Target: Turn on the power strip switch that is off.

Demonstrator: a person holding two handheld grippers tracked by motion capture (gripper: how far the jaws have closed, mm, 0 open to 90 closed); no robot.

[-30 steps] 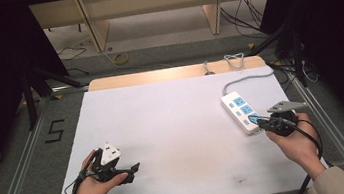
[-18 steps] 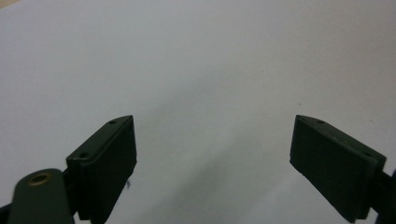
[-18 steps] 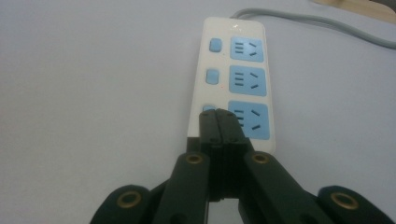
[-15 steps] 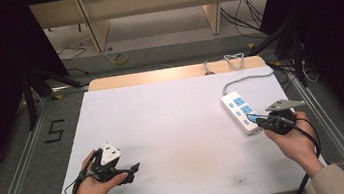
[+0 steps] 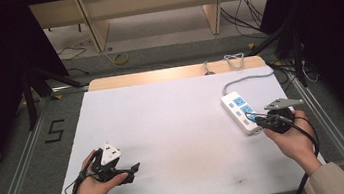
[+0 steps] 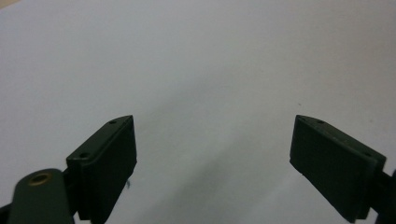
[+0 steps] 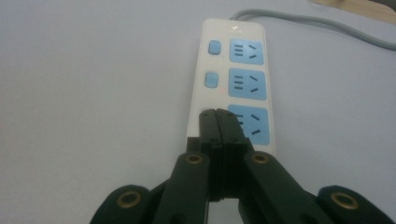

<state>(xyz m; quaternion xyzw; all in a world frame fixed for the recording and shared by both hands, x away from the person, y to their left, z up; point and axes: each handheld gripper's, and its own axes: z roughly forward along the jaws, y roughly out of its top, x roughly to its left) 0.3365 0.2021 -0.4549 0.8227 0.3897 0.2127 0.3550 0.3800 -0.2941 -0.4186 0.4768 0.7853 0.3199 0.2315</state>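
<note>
Right hand-held gripper point(image 7: 218, 114), jaws pressed together, apparently touches power strip's point(image 7: 233, 74) nearest switch; left hand-held gripper point(image 6: 215, 154) gapes.

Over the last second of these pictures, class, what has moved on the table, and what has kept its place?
Nothing has visibly moved. The right gripper stays shut with its tips over the near end of the power strip, above the nearest switch. The left gripper stays open over the bare white table near the front left corner. The power strip lies where it was.

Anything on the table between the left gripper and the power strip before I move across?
Nothing: in the high view the white table is bare between the left gripper and the power strip.
</note>
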